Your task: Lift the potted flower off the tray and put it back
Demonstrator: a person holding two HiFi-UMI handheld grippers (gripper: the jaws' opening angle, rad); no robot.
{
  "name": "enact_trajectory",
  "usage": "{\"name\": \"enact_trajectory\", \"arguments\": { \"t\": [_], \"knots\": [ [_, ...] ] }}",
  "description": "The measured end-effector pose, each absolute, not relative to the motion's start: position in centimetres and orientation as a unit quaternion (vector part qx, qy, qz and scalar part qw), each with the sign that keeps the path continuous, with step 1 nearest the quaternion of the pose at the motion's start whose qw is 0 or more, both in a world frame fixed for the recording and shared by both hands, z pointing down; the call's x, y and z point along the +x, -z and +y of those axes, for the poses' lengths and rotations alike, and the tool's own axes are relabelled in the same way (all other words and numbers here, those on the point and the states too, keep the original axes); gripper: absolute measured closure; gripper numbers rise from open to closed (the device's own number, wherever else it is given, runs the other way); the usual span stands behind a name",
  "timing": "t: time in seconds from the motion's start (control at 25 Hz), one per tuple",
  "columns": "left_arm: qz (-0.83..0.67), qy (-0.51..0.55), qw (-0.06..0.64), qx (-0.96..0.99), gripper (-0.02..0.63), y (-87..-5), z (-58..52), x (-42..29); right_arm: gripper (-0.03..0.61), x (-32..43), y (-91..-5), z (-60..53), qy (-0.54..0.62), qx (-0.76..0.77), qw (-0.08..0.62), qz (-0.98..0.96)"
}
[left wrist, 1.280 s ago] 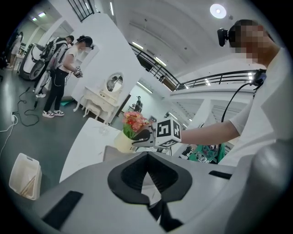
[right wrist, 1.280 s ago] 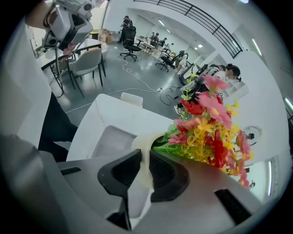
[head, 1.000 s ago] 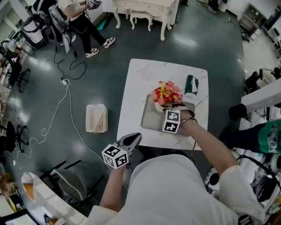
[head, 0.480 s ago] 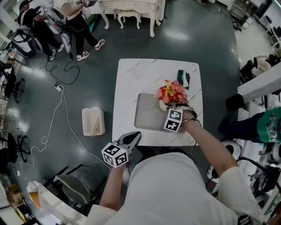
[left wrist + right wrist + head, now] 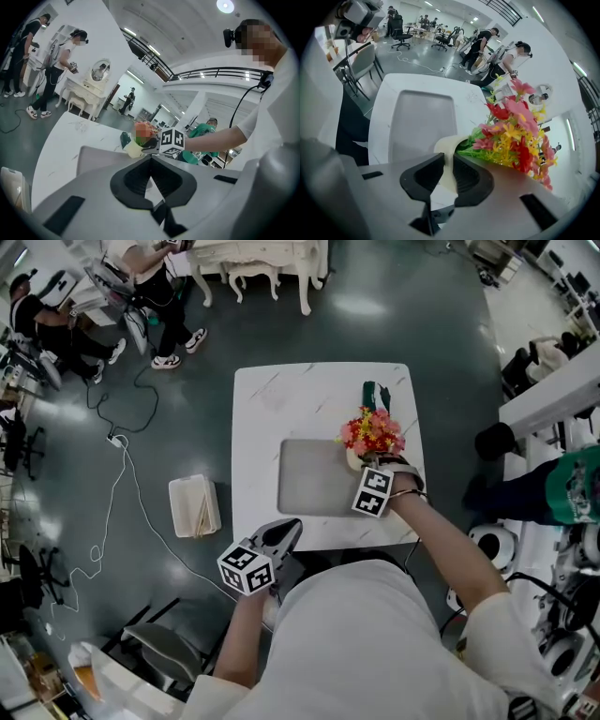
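Observation:
The potted flower [image 5: 372, 432], red, pink and yellow blooms in a cream pot [image 5: 446, 146], is at the right edge of the grey tray [image 5: 314, 479] on the white table [image 5: 272, 399]. My right gripper [image 5: 361, 462] is shut on the pot's rim, one jaw inside and one outside [image 5: 449, 166]. Whether the pot's base touches the table is hidden. My left gripper [image 5: 289, 529] is shut and holds nothing, off the table's near edge, its jaws pointing across the tray [image 5: 93, 157] toward the pot [image 5: 133, 149].
A dark green object [image 5: 375, 395] lies on the table just behind the flowers. A cream box [image 5: 194, 505] and cables [image 5: 112, 493] are on the floor to the left. People stand at the far left [image 5: 150, 277], and a person in green [image 5: 577, 486] sits at the right.
The right gripper has carried the potted flower rightward, from above the tray's middle-right to the tray's right edge. The left gripper stays by the table's near edge.

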State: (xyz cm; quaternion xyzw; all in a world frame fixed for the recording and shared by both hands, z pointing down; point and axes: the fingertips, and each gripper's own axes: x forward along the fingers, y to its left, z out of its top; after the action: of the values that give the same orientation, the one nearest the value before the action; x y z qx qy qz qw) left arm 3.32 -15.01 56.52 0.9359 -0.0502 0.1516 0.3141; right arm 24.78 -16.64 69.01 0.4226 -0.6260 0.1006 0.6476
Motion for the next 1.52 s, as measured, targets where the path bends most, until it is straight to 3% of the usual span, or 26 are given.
{"name": "enact_trajectory", "arguments": {
  "t": [1.52],
  "knots": [
    [-0.085, -0.189, 0.34, 0.917, 0.604, -58.4, -16.2, 4.8, 0.509, 26.1, -78.5, -15.3, -0.172, 0.436, 0.631, -0.619]
  ]
}}
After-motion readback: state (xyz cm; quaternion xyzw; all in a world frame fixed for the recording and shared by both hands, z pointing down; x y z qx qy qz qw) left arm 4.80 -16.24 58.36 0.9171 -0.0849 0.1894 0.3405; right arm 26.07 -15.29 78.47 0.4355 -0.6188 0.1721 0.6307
